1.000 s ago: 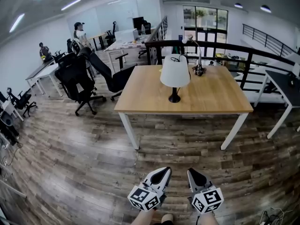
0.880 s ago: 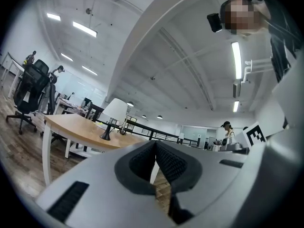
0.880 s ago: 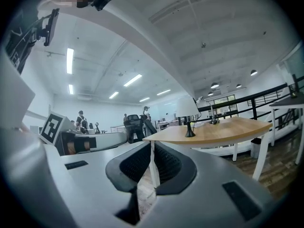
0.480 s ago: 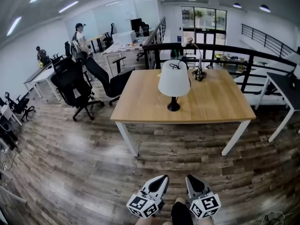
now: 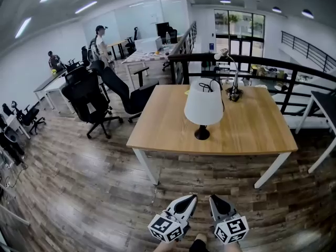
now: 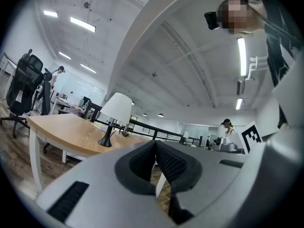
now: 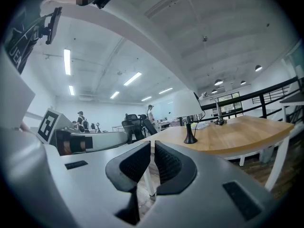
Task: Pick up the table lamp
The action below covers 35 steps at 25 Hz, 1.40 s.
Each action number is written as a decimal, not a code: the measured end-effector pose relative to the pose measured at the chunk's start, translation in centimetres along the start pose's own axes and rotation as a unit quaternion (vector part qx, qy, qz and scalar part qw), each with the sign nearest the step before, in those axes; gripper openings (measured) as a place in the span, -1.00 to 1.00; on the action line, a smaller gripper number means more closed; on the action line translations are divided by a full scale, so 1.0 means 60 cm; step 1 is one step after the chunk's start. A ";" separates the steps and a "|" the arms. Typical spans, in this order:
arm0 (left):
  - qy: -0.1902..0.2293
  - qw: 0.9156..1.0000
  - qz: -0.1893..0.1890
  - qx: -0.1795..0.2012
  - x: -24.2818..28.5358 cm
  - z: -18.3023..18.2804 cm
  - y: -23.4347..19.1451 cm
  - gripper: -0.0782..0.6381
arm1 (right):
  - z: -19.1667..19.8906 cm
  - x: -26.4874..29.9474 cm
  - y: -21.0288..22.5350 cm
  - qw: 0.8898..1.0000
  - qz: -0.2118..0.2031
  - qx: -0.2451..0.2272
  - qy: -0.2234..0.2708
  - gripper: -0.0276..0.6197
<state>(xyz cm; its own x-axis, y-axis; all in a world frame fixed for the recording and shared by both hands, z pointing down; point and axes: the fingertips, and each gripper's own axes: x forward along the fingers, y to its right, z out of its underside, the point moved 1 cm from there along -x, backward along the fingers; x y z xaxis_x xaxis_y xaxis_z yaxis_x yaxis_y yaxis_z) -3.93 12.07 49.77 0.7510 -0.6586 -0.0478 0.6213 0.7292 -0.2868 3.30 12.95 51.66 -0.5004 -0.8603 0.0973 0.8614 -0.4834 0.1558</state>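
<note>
The table lamp (image 5: 203, 104) has a white shade on a thin black stem and round black foot. It stands upright near the middle of the wooden table (image 5: 157, 122). It also shows small in the left gripper view as the lamp (image 6: 115, 113) and in the right gripper view as the lamp (image 7: 187, 112). Both grippers hang low over the floor, well short of the table's near edge. My left gripper (image 5: 192, 199) is shut and empty. Beside it my right gripper (image 5: 213, 199) is shut too, with nothing between its pads.
A small desk lamp with a bent arm (image 5: 233, 88) stands at the table's far right. Black office chairs (image 5: 89, 101) crowd the table's left side. A dark railing (image 5: 247, 62) runs behind the table. Another table's corner (image 5: 328, 106) is at far right. People stand far off at back left.
The table and lamp have grown larger and nearer in the head view, shifting slightly right. Both grippers have travelled forward with the view and stay shut.
</note>
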 end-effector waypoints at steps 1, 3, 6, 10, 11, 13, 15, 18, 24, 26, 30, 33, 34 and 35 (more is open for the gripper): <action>0.002 1.000 0.000 0.000 0.011 -0.003 -0.007 -0.76 | -0.004 0.011 0.008 1.000 -0.002 0.000 0.000 -0.78; 0.008 1.000 -0.004 -0.005 0.030 -0.010 -0.023 -0.76 | -0.011 0.030 0.021 1.000 -0.007 -0.004 0.000 -0.78; 0.010 1.000 -0.005 -0.011 0.056 -0.016 -0.038 -0.76 | -0.013 0.052 0.041 1.000 -0.013 -0.005 -0.005 -0.78; 0.007 1.000 -0.004 -0.006 0.085 -0.021 -0.049 -0.76 | -0.014 0.079 0.068 1.000 -0.018 0.001 -0.010 -0.78; 0.006 1.000 -0.006 -0.006 0.092 -0.021 -0.054 -0.76 | -0.015 0.087 0.073 1.000 -0.021 0.001 -0.010 -0.78; 0.003 1.000 -0.010 -0.007 0.104 -0.019 -0.062 -0.76 | -0.014 0.101 0.077 0.999 -0.031 -0.005 -0.012 -0.78; 0.001 1.000 -0.016 -0.009 0.110 -0.015 -0.069 -0.76 | -0.009 0.113 0.077 0.999 -0.042 -0.009 -0.016 -0.78; 0.004 1.000 -0.026 -0.013 0.111 -0.013 -0.079 -0.76 | -0.006 0.124 0.080 0.999 -0.051 -0.005 -0.018 -0.78; -0.002 0.998 -0.047 -0.027 0.107 -0.002 -0.089 -0.76 | 0.006 0.129 0.092 0.998 -0.054 0.006 -0.029 -0.78; -0.001 0.998 -0.049 -0.028 0.110 -0.001 -0.092 -0.76 | 0.010 0.135 0.094 0.998 -0.058 0.008 -0.030 -0.78; -0.003 0.999 -0.046 -0.028 0.131 0.001 -0.104 -0.76 | 0.016 0.156 0.105 0.997 -0.064 0.011 -0.033 -0.78; -0.005 0.998 -0.046 -0.031 0.153 0.004 -0.121 -0.76 | 0.018 0.175 0.120 0.997 -0.064 0.012 -0.036 -0.78; -0.003 0.998 -0.046 -0.031 0.161 0.002 -0.128 -0.76 | 0.016 0.182 0.127 0.997 -0.063 0.010 -0.036 -0.78; -0.001 0.998 -0.046 -0.033 0.170 -0.001 -0.134 -0.76 | 0.013 0.189 0.135 0.997 -0.062 0.008 -0.036 -0.78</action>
<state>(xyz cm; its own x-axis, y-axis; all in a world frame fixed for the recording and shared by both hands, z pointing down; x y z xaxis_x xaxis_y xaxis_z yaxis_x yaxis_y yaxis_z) -1.27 -0.56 51.54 0.6920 -0.7217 -0.0175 0.6713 0.6523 -0.3519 4.52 -0.61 54.80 -0.6086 -0.7800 0.1456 0.7911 -0.5822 0.1875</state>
